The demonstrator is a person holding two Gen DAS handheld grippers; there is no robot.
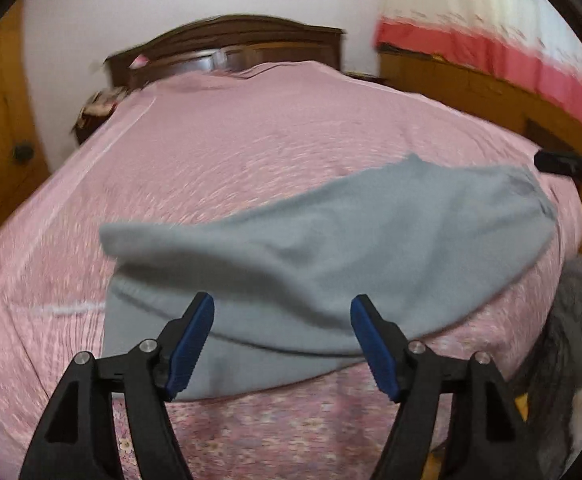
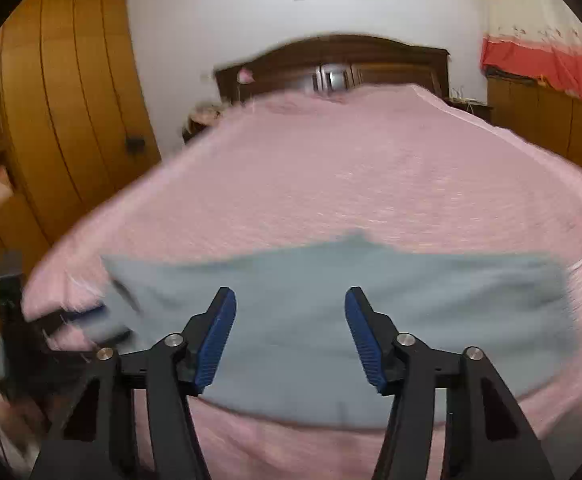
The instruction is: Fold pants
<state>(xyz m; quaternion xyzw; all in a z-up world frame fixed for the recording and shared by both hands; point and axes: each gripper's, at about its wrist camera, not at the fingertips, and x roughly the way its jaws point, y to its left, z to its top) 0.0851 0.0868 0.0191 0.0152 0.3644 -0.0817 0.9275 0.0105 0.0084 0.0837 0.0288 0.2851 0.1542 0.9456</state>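
Note:
Light grey pants [image 1: 331, 248] lie folded over on the pink bedspread [image 1: 211, 152], near its front edge. My left gripper [image 1: 282, 312] is open and empty, just above the pants' near left part. In the right wrist view the pants [image 2: 331, 320] spread across the front of the bed [image 2: 371, 180]. My right gripper [image 2: 290, 304] is open and empty over their middle. The left gripper's blue pad [image 2: 91, 314] shows at the pants' left end. The right gripper's black tip [image 1: 563, 164] shows at the pants' far right end. Both views are motion-blurred.
A dark wooden headboard [image 2: 331, 60] stands at the far end of the bed. A wooden wardrobe [image 2: 71, 100] is on the left. Wooden panelling with a red-and-white curtain [image 2: 551, 56] is on the right. A grey furry thing [image 1: 571, 320] lies beside the bed's right corner.

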